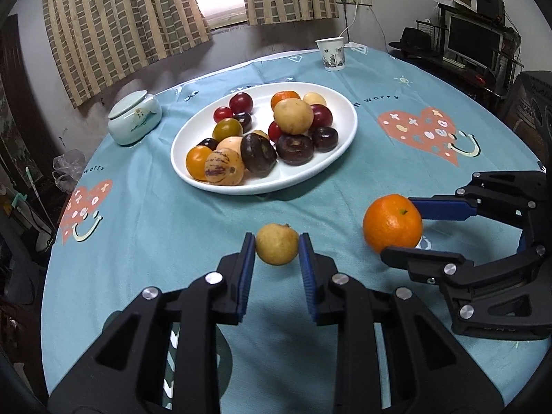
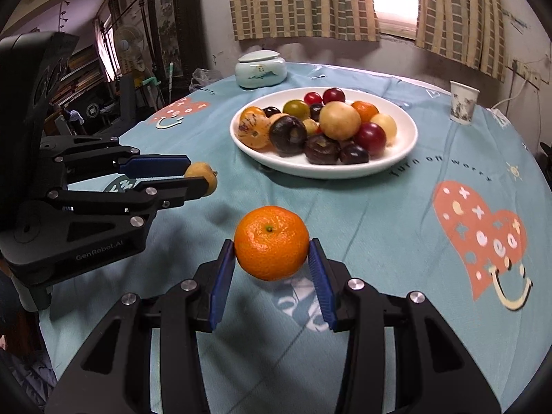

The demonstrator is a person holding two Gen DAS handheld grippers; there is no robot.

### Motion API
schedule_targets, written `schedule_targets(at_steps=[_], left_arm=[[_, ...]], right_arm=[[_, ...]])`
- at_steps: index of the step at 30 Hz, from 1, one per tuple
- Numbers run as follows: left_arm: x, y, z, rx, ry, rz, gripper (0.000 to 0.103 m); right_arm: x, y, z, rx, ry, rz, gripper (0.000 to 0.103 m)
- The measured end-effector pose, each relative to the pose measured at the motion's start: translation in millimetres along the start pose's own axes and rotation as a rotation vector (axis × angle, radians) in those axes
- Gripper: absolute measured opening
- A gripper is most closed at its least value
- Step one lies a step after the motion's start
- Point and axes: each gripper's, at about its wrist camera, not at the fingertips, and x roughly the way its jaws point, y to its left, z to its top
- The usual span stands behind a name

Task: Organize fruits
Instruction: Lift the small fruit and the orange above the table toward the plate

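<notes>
Gripping a small yellow-tan fruit (image 1: 277, 248) between blue pads: left tongs (image 1: 277, 249), closed onto it, fruit clear of the table (image 1: 145, 227) with its shadow below. Fruit roundish, no clear long axis; small stem nub at top, pointing up and away.

Clamped on a mandarin orange (image 2: 271, 243): right tongs (image 2: 271, 253), pads pressed to both sides, jaws part-way apart around its width. Orange slightly flattened, lifted just off the cloth; green stem scar turned up toward the right wrist camera.

Both held fruits near the table's front edge, well apart from each other — orange to the right of the yellow fruit.

Standing mid-table: white oval plate (image 1: 331, 158), long axis running left-near to right-far in the left wrist view. Piled on it: dark purple, red, orange and yellow fruits, one striped, one large tan fruit on top.

Also on the teal printed tablecloth — lidded pale ceramic jar (image 1: 134, 117) at far left, paper cup (image 1: 332, 53) at the far edge.
</notes>
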Motion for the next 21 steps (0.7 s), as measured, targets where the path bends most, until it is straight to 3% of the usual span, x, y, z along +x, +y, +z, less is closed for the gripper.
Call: schedule_targets(at_steps=[16, 21], left_arm=[[0, -3, 1, 0.005, -0.005, 0.002, 0.026], [-13, 32, 4, -0.069, -0.048, -0.045, 0.025]], right_arm=[[2, 3, -4, -0.016, 0.007, 0.021, 0.044], [4, 5, -4, -0.025, 0.01, 0.021, 0.044]])
